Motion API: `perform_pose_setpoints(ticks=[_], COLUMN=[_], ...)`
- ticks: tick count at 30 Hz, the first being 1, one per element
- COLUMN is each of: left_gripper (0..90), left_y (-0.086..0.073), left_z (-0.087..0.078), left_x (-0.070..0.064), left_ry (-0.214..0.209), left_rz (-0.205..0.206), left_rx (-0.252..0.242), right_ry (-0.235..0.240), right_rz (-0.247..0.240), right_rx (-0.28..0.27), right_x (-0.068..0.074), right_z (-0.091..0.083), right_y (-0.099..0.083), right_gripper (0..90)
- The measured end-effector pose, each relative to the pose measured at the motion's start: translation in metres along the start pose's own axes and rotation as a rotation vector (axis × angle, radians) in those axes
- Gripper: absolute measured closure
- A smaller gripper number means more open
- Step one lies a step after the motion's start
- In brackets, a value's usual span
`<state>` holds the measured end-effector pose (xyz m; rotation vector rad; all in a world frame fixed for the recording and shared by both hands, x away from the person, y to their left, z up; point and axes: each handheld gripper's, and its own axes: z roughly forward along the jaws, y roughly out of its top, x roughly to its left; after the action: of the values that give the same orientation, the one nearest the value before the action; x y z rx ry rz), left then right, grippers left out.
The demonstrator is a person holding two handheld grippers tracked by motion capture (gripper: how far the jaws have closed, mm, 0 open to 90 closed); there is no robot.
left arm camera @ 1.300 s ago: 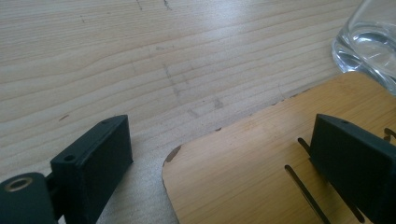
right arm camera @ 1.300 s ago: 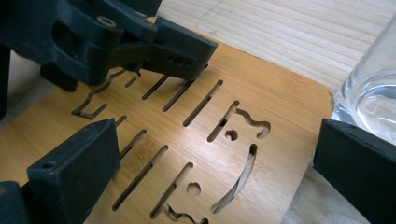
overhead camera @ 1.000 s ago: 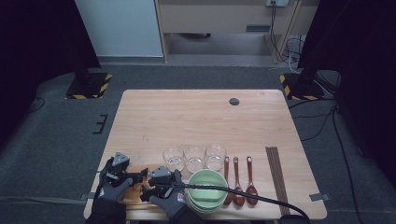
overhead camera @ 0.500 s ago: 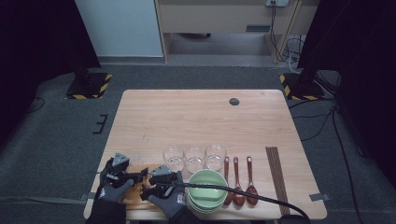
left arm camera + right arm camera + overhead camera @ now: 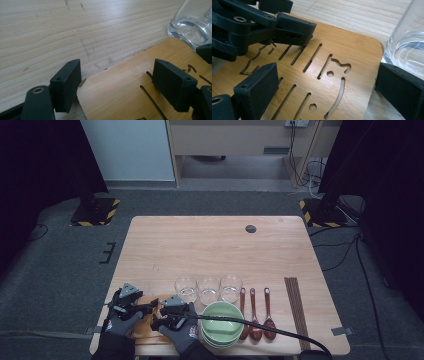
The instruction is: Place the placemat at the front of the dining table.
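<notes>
**Down at the bottom left: both grippers parked over the bamboo board**

At the lower left of the high view, the left gripper (image 5: 131,304) and the right gripper (image 5: 167,312) sit close together over a slotted bamboo board (image 5: 148,320), which lies flat at the near edge of the table (image 5: 210,245). In the left gripper view its jaws are spread wide, one hanging off the board's corner over the tabletop, the other over the board (image 5: 130,90) itself, and nothing is pinched. In the right gripper view its jaws are spread too, straddling the board's cut-out pattern (image 5: 324,72), with a clear glass (image 5: 407,42) just beside the board's rounded corner at the right edge of the frame.

Compared with a second ago, hardly anything has shifted. Both grippers have stayed in about the same spot and the board hasn't moved. So this reads as lining up for a grab, not a lift. The board looks like the thing to be picked up, and no grip is on it yet.

Right of the grippers in the high view sits a stack of green bowls (image 5: 222,322). Just above is a row of three glasses (image 5: 208,289), then three dark spoons (image 5: 255,312) and a bundle of brown chopsticks (image 5: 296,307) toward the right. Further up, the pale wood is bare apart from a small dark round spot (image 5: 250,228). Beyond that there's grey carpet, yellow-black striped stand bases and cables at the upper right.
</notes>
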<state>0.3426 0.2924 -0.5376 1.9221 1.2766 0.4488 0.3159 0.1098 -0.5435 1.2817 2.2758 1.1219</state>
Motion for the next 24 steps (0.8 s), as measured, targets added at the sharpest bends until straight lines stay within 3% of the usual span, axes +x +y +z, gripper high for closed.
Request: perform_pose_setpoints(ticks=[24], left_gripper=[23.2], left_y=[-0.003], left_z=[-0.001], left_x=[-0.0066], left_ry=[0.056], left_rz=[-0.05], left_rx=[-0.018], right_ry=[-0.006], right_rz=[0.003], right_rx=[-0.001], right_x=[0.0011], right_z=[-0.0012], right_y=[-0.0013], right_gripper=[5.4])
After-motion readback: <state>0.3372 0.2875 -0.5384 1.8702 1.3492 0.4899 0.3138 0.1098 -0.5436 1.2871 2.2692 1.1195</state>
